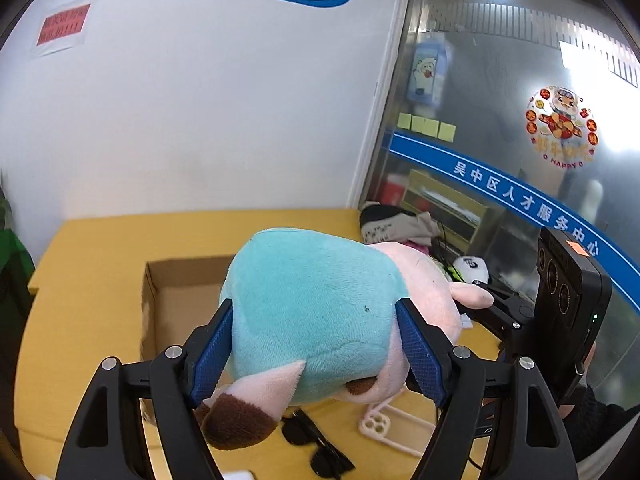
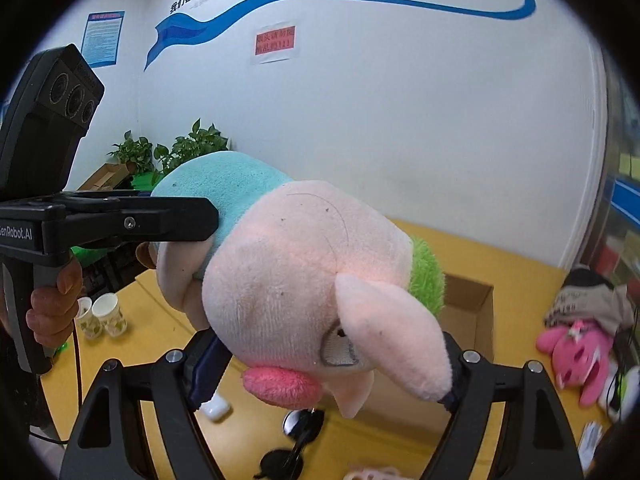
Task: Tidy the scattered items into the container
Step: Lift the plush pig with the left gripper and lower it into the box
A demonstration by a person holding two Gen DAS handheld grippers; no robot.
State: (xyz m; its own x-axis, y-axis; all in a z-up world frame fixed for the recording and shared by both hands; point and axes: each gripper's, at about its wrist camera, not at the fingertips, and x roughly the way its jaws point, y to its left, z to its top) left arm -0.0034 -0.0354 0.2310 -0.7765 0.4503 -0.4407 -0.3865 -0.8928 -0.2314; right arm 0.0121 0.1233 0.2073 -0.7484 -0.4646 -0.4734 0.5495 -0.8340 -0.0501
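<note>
Gripping the fuzzy plush pig (image 1: 320,312), left tongs (image 1: 316,352) and right tongs (image 2: 328,368) clamp its rounded body above the cardboard box (image 1: 176,300)

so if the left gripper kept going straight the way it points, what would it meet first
The left gripper is already shut on the plush pig. Beyond it, the open cardboard box lies ahead and lower, then the white wall; depth is unclear.
</note>
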